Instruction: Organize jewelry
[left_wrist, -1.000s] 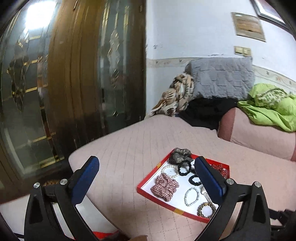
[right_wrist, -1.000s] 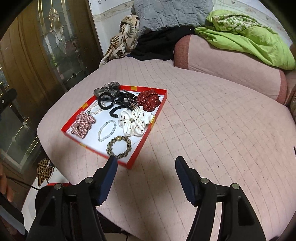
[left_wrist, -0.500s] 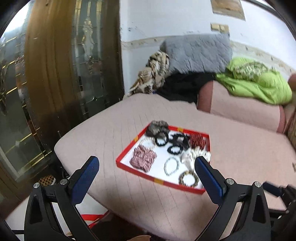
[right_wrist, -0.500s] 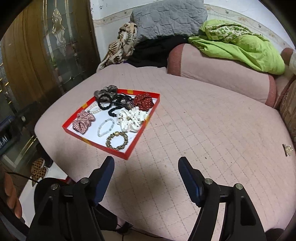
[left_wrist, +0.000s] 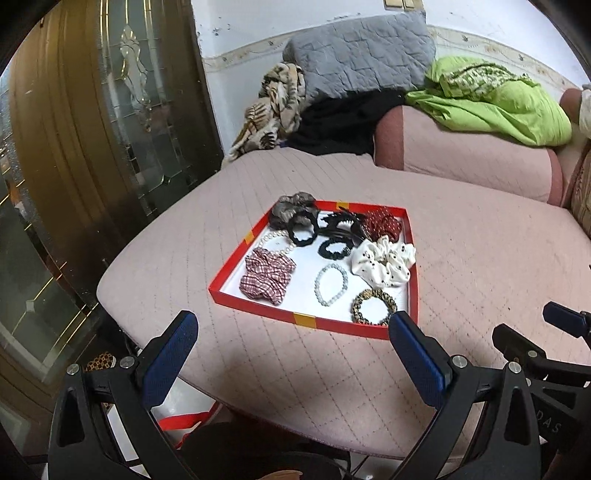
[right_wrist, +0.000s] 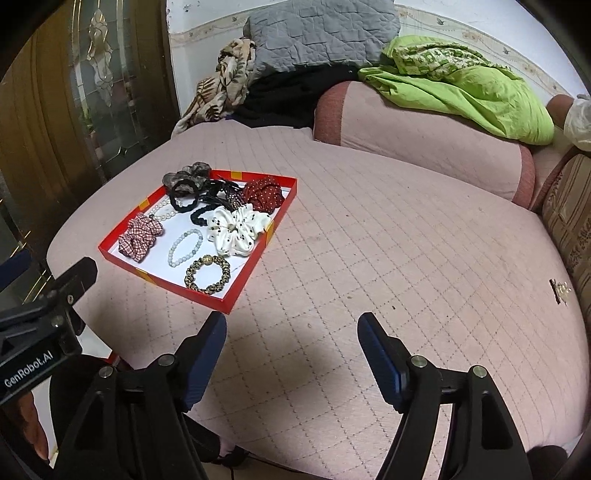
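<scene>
moved: left gripper (left_wrist: 291, 334) dipped toward red tray (left_wrist: 413, 280), tray now larger in view; right gripper (right_wrist: 291, 330) jaws just widened, nothing between
tray: white floor, scrunchies, bead bracelets
place: pink quilted cushion (right_wrist: 388, 240), ahead of both grippers, untouched
jaws: both apart, empty

Our left gripper (left_wrist: 291, 332) hangs with its jaws wide apart and nothing between them, above the near edge of the bed (left_wrist: 480, 258). Ahead we see the red tray (left_wrist: 236, 254) lying on the bed. In it lie a plaid scrunchie (left_wrist: 266, 275), a white scrunchie (left_wrist: 384, 260), a pale bead bracelet (left_wrist: 331, 283) and a gold bracelet (left_wrist: 373, 306). Our right gripper (left_wrist: 561, 317) shows at the right edge.
</scene>
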